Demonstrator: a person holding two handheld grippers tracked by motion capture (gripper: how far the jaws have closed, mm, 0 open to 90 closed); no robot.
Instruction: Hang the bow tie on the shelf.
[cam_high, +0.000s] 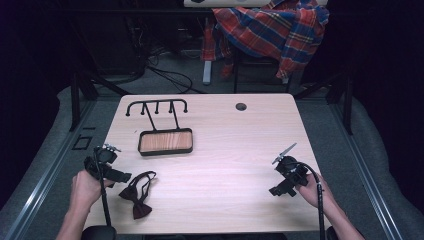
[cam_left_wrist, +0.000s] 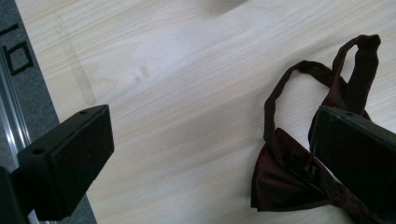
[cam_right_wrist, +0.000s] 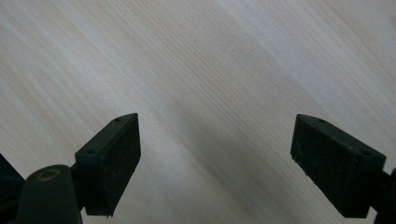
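A dark red bow tie (cam_high: 138, 193) with a thin looped strap lies on the light wood table (cam_high: 230, 150) near its front left. My left gripper (cam_high: 106, 165) hovers just left of it, jaws wide apart. In the left gripper view the bow tie (cam_left_wrist: 289, 175) lies at the lower right, partly behind the right jaw, and my left gripper (cam_left_wrist: 212, 158) holds nothing. My right gripper (cam_high: 286, 175) sits over the front right of the table. In its own view my right gripper (cam_right_wrist: 215, 161) stands open over bare wood.
A black wire rack with hooks and a wooden tray base (cam_high: 165, 141) stands at the back left of the table. A round cable hole (cam_high: 241, 106) is near the far edge. A chair draped with a plaid shirt (cam_high: 272, 27) stands beyond the table.
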